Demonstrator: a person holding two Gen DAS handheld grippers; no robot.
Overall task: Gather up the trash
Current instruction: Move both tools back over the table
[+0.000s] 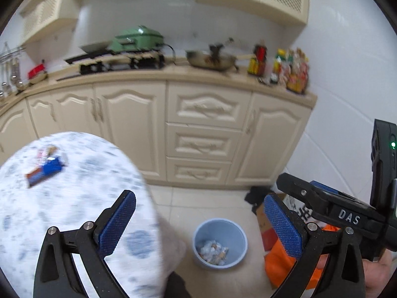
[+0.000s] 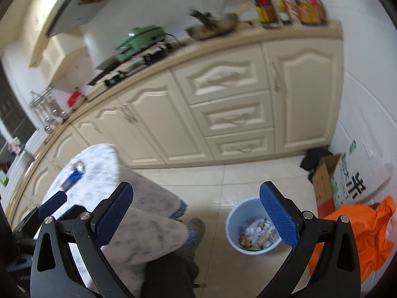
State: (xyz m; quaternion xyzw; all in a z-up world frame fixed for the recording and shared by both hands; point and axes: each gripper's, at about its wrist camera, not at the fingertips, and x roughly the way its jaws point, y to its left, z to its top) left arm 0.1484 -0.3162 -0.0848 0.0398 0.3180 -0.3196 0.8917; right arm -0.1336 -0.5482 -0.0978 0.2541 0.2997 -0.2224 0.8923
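A light blue bin (image 1: pixel 220 242) stands on the tiled floor with wrappers inside; it also shows in the right wrist view (image 2: pixel 250 226). A blue and brown wrapper pile (image 1: pixel 46 167) lies on the round table with the blue-patterned cloth (image 1: pixel 62 211), seen small in the right wrist view (image 2: pixel 73 175). My left gripper (image 1: pixel 198 223) is open and empty, above the table edge and the bin. My right gripper (image 2: pixel 196 218) is open and empty, above the floor near the bin; it shows at the right of the left wrist view (image 1: pixel 330 203).
Cream kitchen cabinets (image 1: pixel 198 129) run along the back, with a green cooker (image 1: pixel 137 38), a wok (image 1: pixel 211 58) and bottles (image 1: pixel 290 69) on the counter. A cardboard box (image 2: pixel 330 183) and an orange bag (image 2: pixel 359 233) lie by the right wall. The person's leg (image 2: pixel 148 231) is below.
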